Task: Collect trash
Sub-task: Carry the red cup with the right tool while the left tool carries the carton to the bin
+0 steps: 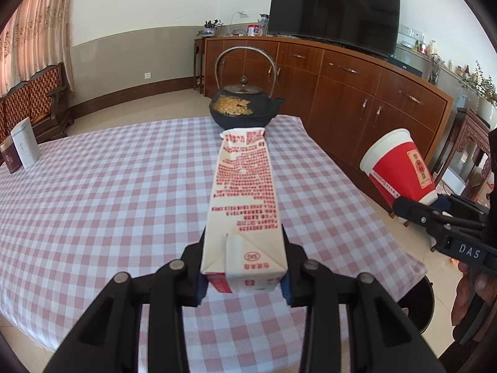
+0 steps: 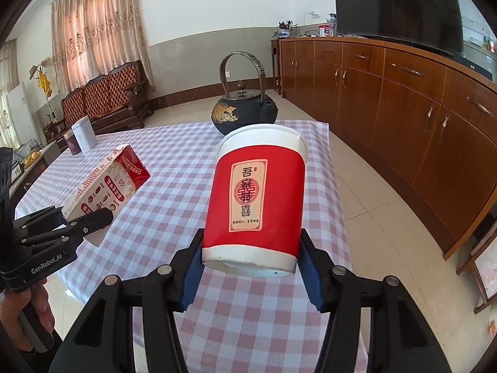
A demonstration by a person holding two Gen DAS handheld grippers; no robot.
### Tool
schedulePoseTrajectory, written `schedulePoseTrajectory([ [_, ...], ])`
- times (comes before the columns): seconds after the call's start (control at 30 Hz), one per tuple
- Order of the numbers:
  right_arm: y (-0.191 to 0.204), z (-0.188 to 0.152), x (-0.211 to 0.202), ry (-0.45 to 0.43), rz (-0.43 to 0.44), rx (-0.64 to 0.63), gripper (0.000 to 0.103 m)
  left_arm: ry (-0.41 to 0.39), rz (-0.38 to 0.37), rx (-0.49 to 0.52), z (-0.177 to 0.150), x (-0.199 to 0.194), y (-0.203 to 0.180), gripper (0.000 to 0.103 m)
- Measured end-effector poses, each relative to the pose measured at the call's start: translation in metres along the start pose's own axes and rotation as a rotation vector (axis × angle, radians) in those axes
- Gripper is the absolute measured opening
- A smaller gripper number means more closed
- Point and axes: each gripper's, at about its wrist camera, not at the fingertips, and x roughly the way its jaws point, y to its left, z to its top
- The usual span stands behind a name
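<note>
My left gripper (image 1: pixel 243 283) is shut on the base of a white milk carton (image 1: pixel 243 192) with red print, held lengthwise above the checked tablecloth (image 1: pixel 108 186). The carton also shows in the right wrist view (image 2: pixel 105 189), with the left gripper (image 2: pixel 84 223) on its near end. My right gripper (image 2: pixel 248 267) is shut on the base of a red and white paper cup (image 2: pixel 254 199), held tilted above the table's right side. The cup also shows in the left wrist view (image 1: pixel 399 168), with the right gripper (image 1: pixel 419 209) under it.
A black iron teapot (image 1: pixel 245 105) with gold flowers stands at the table's far edge. A white tin (image 1: pixel 26 143) and a dark red tin (image 1: pixel 9 155) stand at the far left. A long wooden sideboard (image 1: pixel 372 93) with a TV (image 1: pixel 335 9) runs along the right. A stool (image 1: pixel 419 304) stands by the table's right corner.
</note>
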Motion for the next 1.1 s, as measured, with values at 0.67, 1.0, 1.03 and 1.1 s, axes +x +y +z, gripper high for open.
schedulePoseTrajectory([
  [0.67,-0.075,-0.086,-0.115,-0.031,-0.165,0.132,0.058,-0.009,-0.181,0.136,-0.021,-0.025,-0.112,0.038],
  [1.0,-0.128,-0.125,-0.156,-0.027,-0.274,0.214,0.058,0.032,-0.303,0.240,-0.037,-0.014,-0.184,0.038],
  [1.03,-0.134,-0.130,-0.161,-0.025,-0.288,0.223,0.058,0.038,-0.318,0.249,-0.040,-0.013,-0.192,0.038],
  [1.1,-0.145,-0.138,-0.169,-0.019,-0.307,0.239,0.058,0.049,-0.345,0.271,-0.045,-0.010,-0.208,0.038],
])
